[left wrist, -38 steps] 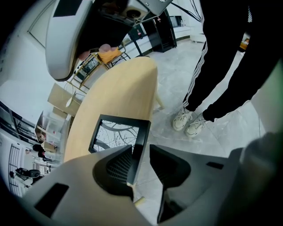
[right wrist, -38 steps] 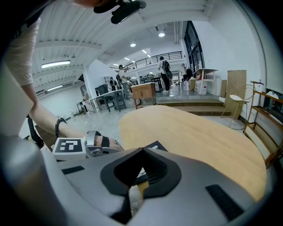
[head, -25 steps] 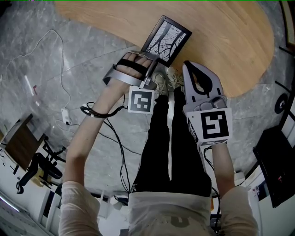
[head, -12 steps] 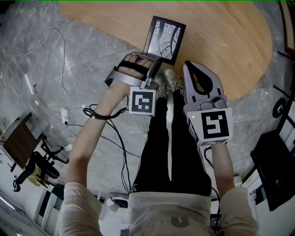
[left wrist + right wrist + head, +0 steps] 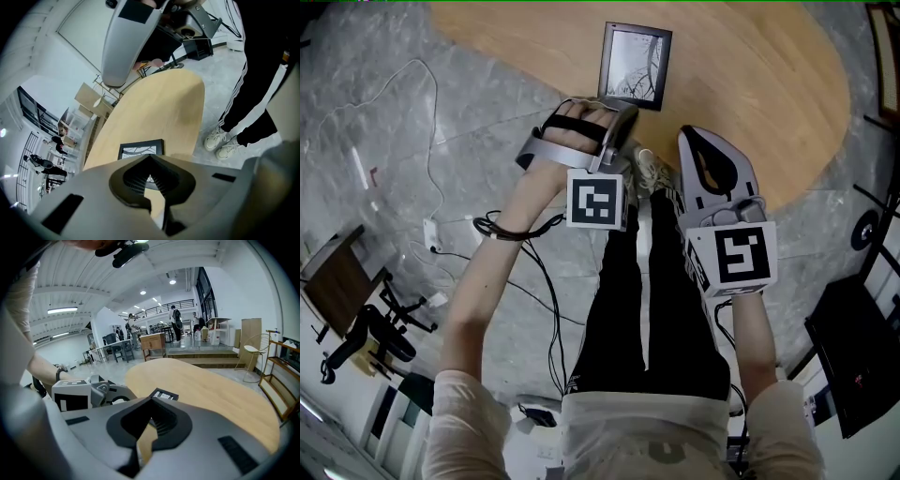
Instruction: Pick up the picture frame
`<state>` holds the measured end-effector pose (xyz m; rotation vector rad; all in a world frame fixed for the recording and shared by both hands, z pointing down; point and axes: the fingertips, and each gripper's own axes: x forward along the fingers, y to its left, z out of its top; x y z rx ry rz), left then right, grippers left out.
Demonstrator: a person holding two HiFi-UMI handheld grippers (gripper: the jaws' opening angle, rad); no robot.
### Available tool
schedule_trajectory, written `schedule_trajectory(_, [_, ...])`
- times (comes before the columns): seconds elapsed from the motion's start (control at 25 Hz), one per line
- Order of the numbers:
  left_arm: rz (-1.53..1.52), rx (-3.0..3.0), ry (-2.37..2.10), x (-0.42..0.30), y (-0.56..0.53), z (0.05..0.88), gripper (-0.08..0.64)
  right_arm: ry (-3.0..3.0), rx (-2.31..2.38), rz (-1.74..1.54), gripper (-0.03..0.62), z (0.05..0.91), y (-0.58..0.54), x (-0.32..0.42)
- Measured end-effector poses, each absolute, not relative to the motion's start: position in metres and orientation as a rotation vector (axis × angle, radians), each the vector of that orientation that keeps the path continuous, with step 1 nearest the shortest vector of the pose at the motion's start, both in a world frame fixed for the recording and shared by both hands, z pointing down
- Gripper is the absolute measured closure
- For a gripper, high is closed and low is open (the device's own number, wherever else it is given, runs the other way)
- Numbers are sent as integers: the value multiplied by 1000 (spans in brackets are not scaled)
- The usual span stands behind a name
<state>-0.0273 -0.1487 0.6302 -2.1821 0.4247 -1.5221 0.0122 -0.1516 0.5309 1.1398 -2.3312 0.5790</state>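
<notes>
Two grippers are seen at the near edge of a pale wooden table in the head view. The left gripper is at about 9 o'clock of the right gripper, and the person's shoes are on the grey floor between them. The picture frame, black-edged with a branch-like print, is lying on the table at 12 o'clock of the left gripper's tips, just beyond them. Whether it is touched cannot be told from that view. More is given by the left gripper view: the jaws are closed tip to tip and nothing is seen clamped between the pads. The frame is laid out past the tips at 12 o'clock, with a sliver of its print visible through the opening behind them. In the right gripper view the right jaws are also brought together with nothing held, and only tabletop is shown through their opening. There the frame is seen small at 12 o'clock and the left gripper at 9 o'clock. A white cable on the floor is shown by the head view alone.
</notes>
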Motion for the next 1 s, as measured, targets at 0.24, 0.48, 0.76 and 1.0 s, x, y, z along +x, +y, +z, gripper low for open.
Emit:
schedule_trajectory(0.24, [-1534, -2173, 436, -30, -145, 639, 552, -2322, 1132, 595, 589, 536, -148, 16])
schedule_trajectory(0.48, [-1682, -2278, 379, -34, -135, 662, 365, -2326, 1125, 589, 589, 535, -147, 20])
schedule_trajectory(0.76, [-1784, -2271, 235, -39, -135, 683, 280, -2319, 1135, 606, 590, 541, -145, 23])
schedule_trajectory(1.0, [-1832, -2271, 139, -38, -133, 686, 273, -2312, 1115, 623, 589, 547, -140, 19])
